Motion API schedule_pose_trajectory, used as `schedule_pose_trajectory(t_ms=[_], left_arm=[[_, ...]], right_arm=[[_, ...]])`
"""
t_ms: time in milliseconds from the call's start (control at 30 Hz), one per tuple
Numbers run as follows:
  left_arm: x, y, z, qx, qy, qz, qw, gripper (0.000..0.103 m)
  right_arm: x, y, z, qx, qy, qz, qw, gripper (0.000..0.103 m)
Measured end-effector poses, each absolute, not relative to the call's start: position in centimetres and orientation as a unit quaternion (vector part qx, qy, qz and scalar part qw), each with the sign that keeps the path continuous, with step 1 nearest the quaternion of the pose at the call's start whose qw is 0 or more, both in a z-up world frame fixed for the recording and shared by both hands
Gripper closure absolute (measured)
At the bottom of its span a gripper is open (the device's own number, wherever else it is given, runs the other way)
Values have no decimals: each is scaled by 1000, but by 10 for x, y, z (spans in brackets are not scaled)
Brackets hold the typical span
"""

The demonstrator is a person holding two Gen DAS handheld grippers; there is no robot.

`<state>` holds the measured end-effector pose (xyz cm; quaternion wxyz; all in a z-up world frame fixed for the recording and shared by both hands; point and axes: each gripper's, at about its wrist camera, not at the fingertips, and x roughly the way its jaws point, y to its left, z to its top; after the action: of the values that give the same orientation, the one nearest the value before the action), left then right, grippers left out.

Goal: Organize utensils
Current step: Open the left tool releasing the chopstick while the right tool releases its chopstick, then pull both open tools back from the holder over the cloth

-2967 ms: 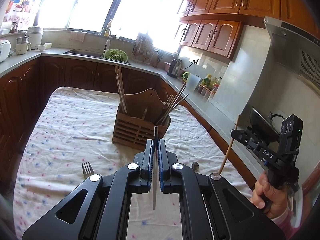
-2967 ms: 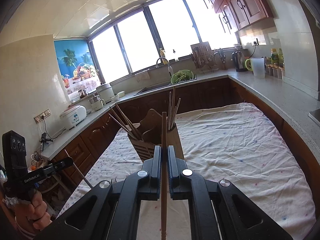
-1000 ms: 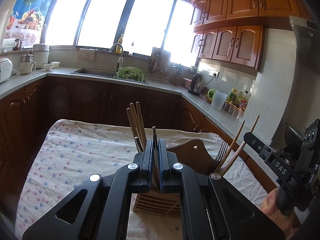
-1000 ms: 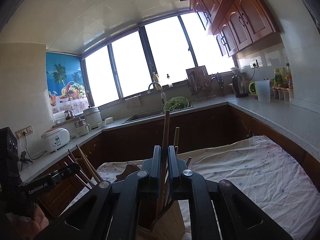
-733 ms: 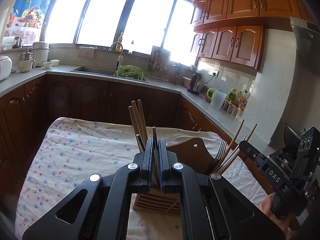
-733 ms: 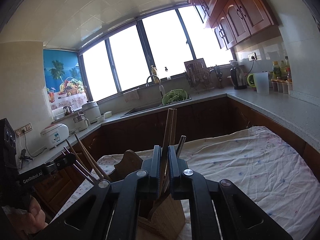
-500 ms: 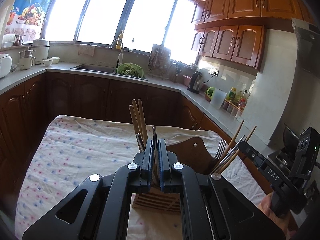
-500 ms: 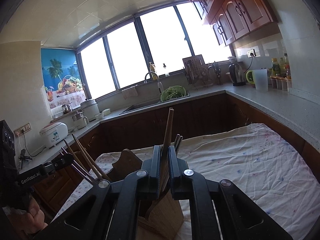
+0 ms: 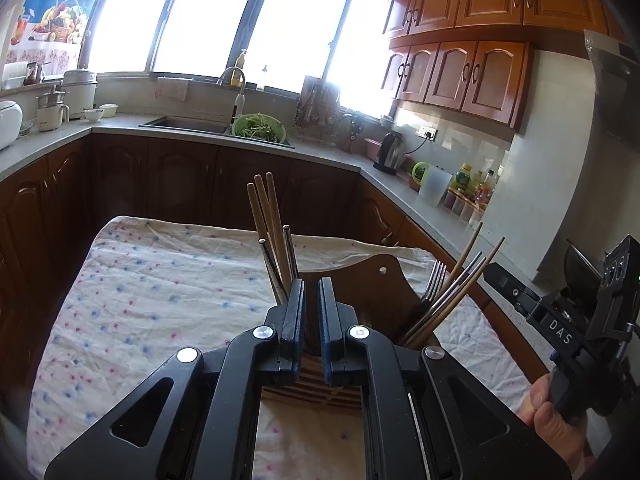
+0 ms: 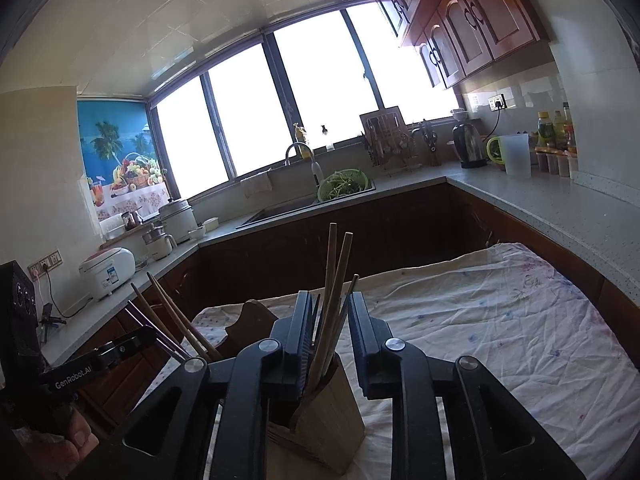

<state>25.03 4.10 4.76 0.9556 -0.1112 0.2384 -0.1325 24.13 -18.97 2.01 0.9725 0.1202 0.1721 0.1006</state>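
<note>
A slatted wooden utensil holder (image 9: 380, 276) (image 10: 324, 412) stands on the cloth-covered table (image 9: 160, 280). My left gripper (image 9: 312, 286) hovers just over it. Its jaws are opening, with a narrow gap and nothing between them. Wooden chopsticks (image 9: 264, 216) and a metal chopstick (image 9: 286, 248) stand in the compartment just ahead. A fork (image 9: 434, 278) and more chopsticks lean on the right side. My right gripper (image 10: 329, 300) (image 9: 492, 274) is over the other end. Its jaws are opening around upright wooden chopsticks (image 10: 338, 272), and its pads stand off them.
Dark cabinets and a grey counter (image 10: 560, 208) wrap around the table. A sink with a green colander (image 9: 259, 128), a kettle (image 9: 390, 150) and a rice cooker (image 10: 108, 272) sit on the counter. A hand (image 9: 556, 412) holds the right gripper's handle.
The left jaws parted slightly and the metal chopstick now stands free in the holder. The right jaws spread wide and the wooden chopstick slid down among the others.
</note>
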Motion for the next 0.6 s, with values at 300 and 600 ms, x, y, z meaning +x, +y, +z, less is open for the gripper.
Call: schedule_pose_trajectory(t_ms=[300,600], left_arm=[[221,53,49,-133,234,-110,957,34],[174,75,40,-147,235,-64,959,10]], right_arm=[[226,-196,23,130,163,102,973,43],[192,-198,18,126,164,127,970,11]])
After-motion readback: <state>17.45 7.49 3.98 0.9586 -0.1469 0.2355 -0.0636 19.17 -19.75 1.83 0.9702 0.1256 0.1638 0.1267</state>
